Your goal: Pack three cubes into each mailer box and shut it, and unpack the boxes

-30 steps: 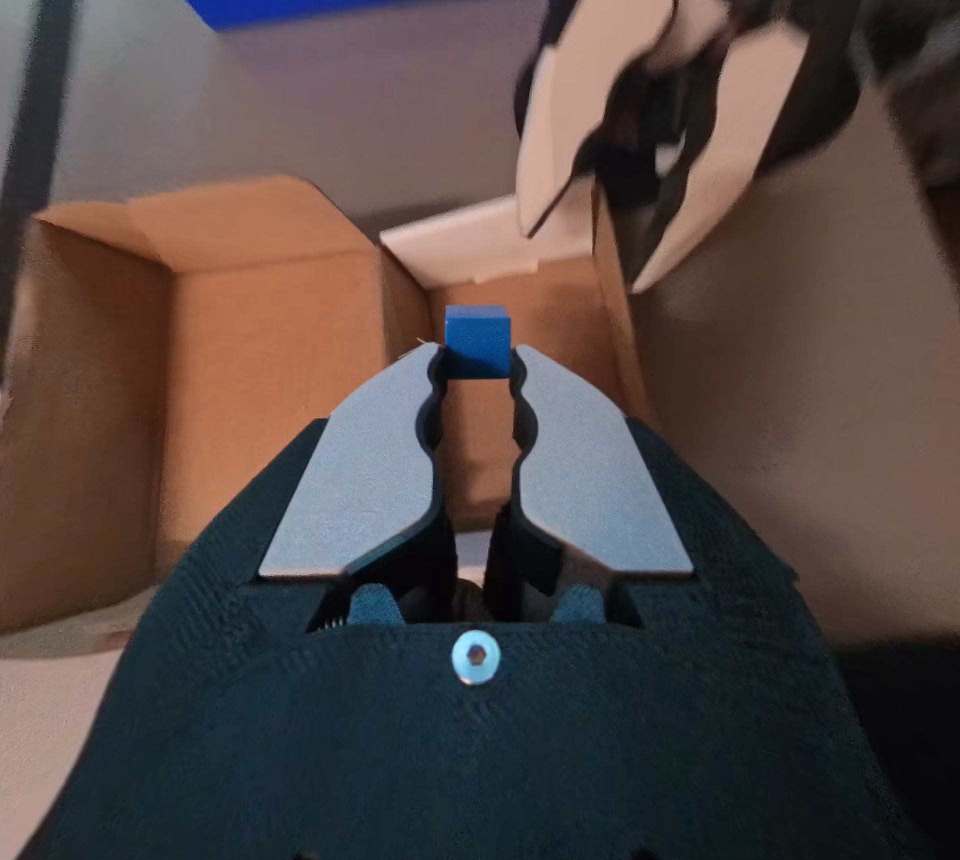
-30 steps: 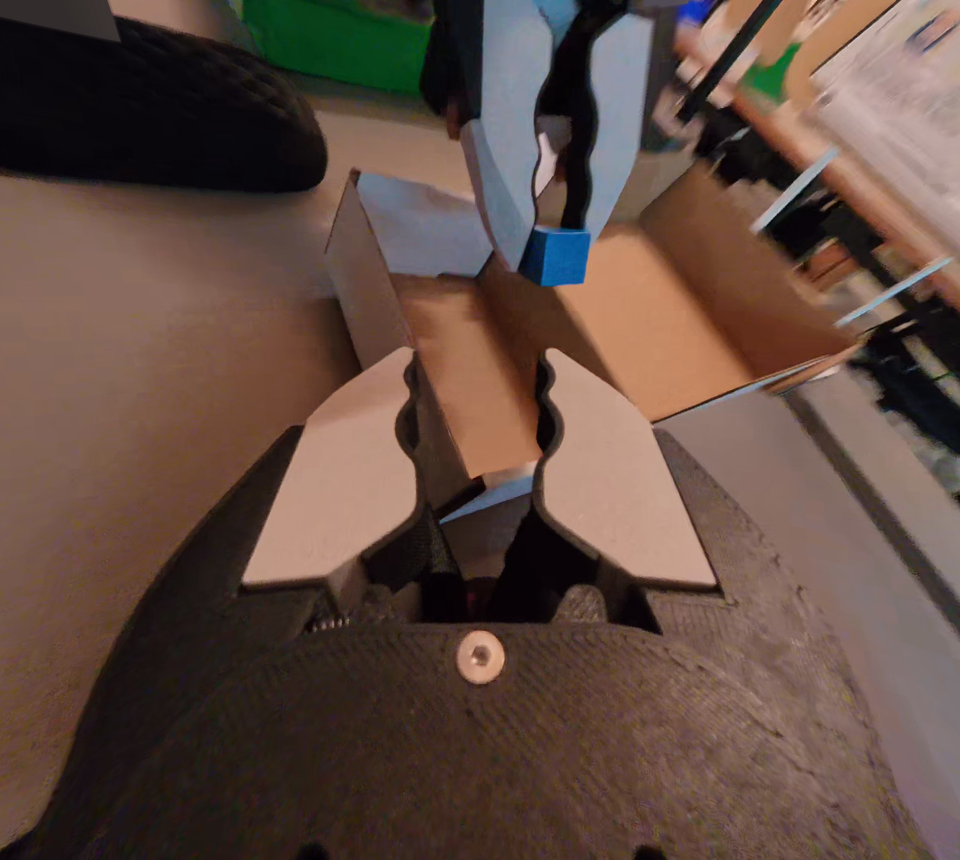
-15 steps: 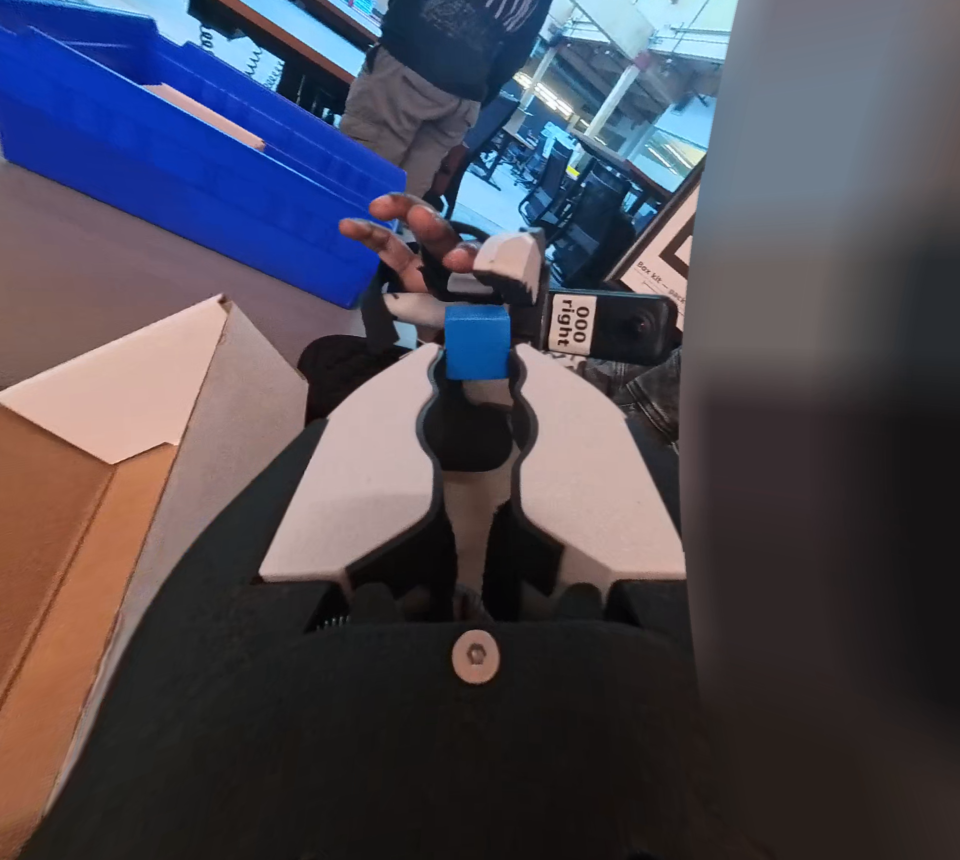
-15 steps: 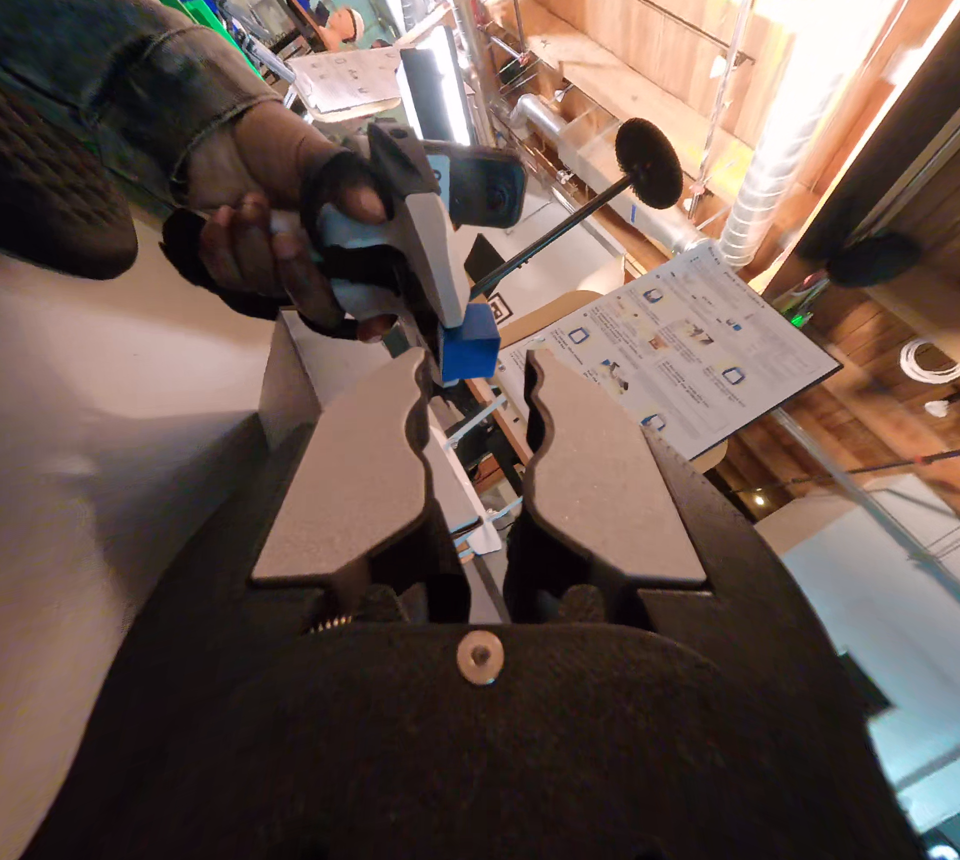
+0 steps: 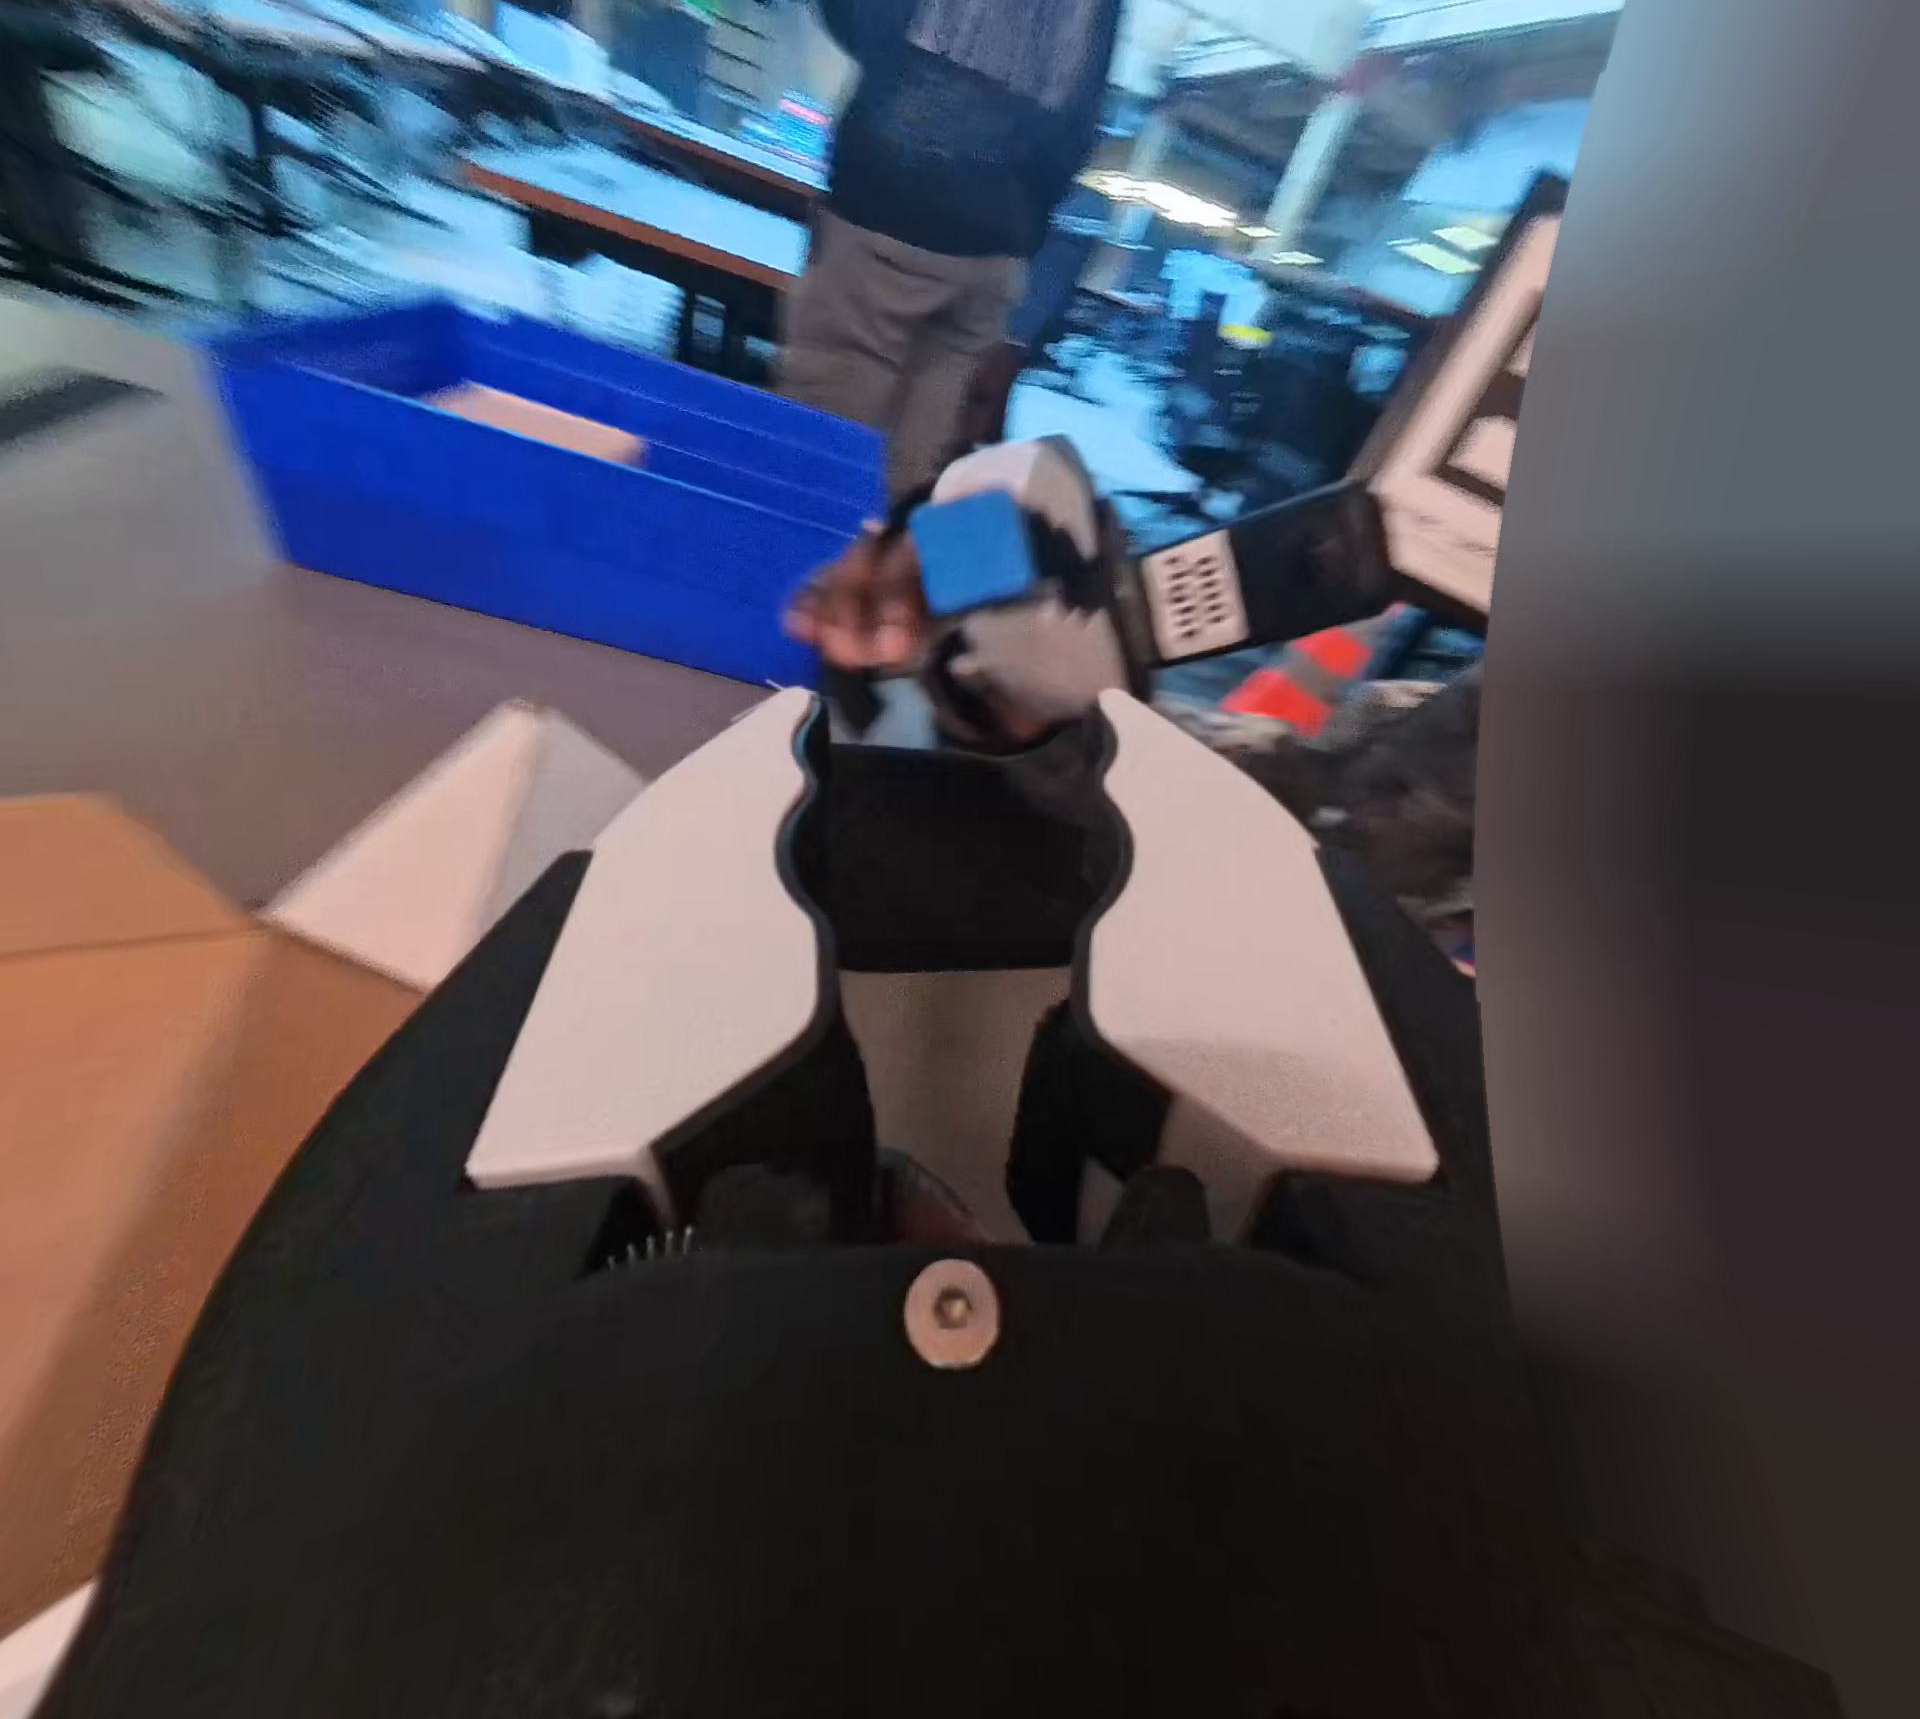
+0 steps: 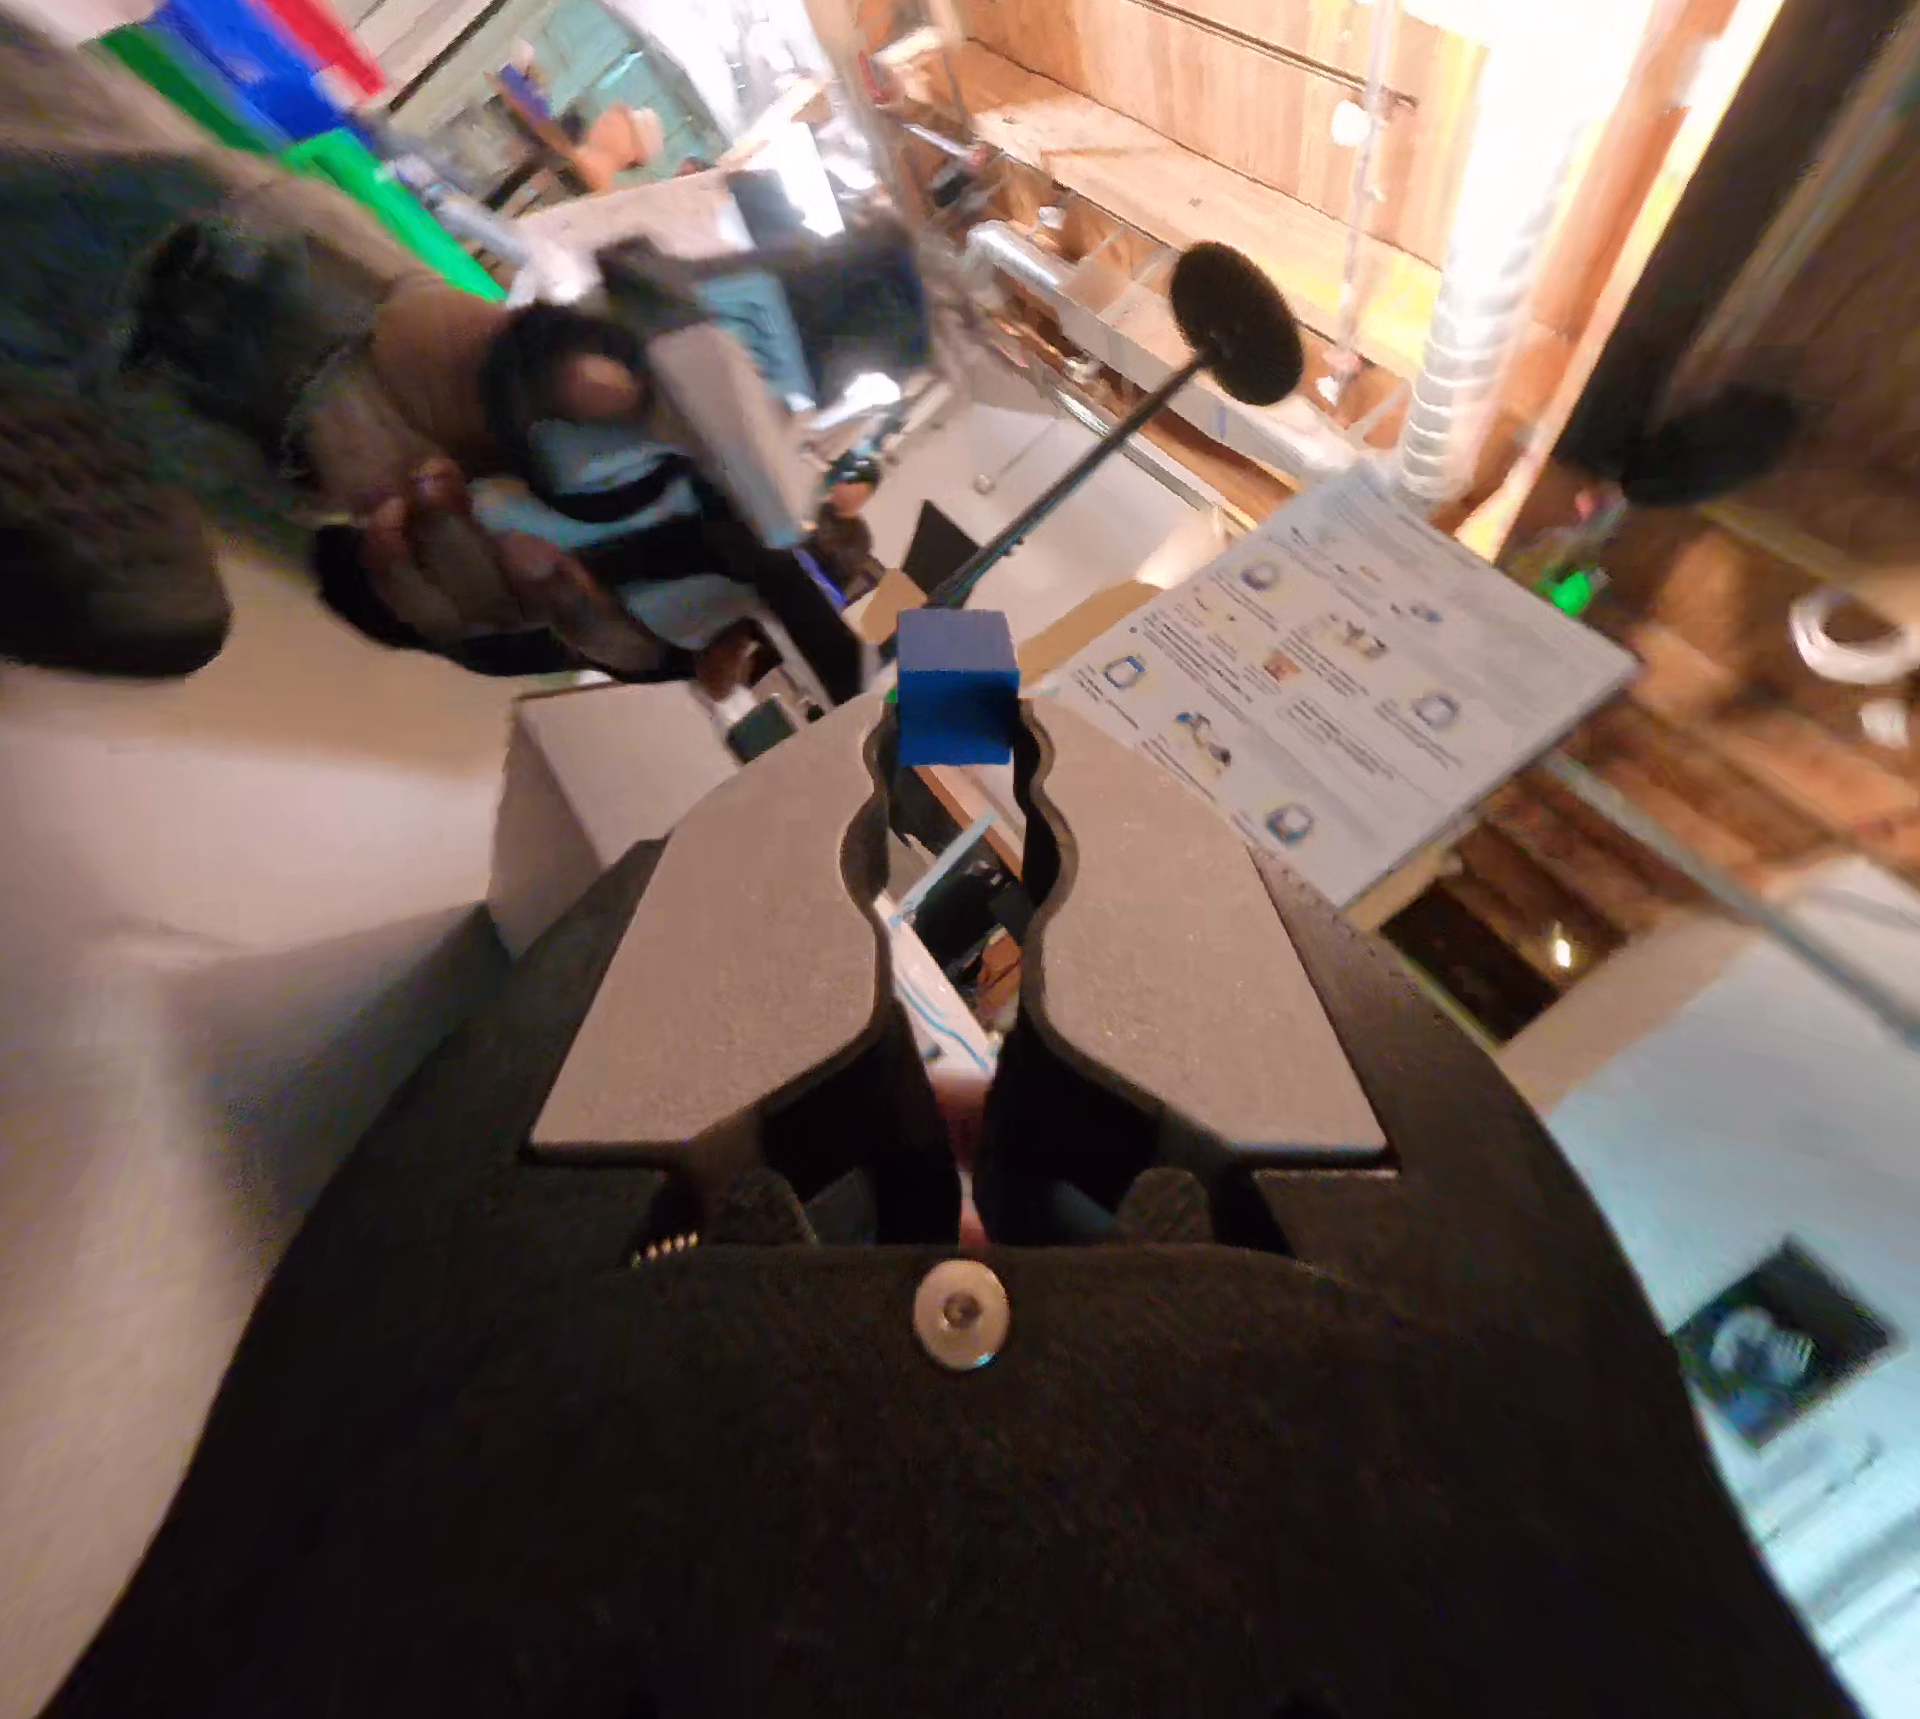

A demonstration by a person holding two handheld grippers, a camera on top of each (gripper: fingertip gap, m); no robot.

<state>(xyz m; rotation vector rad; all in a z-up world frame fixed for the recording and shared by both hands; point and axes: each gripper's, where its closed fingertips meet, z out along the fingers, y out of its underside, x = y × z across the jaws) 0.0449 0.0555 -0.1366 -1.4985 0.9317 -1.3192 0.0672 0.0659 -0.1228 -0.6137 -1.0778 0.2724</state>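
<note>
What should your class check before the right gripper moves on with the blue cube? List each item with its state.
1. Blue cube held by right gripper: ok.
2. Cube seated deep in the jaws: not ok, only the tips pinch it.
3. Left gripper empty, jaws open: ok.
4. Left gripper apart from cube: ok.
5. Mailer box open to receive: cannot tell, only a blurred corner shows.

My right gripper (image 6: 956,719) clamps a blue cube (image 6: 954,685) between its fingertips, raised above the white box corner (image 6: 597,786). I see the left gripper (image 6: 717,433), blurred, in a person's hand (image 6: 457,516) at upper left.
</note>
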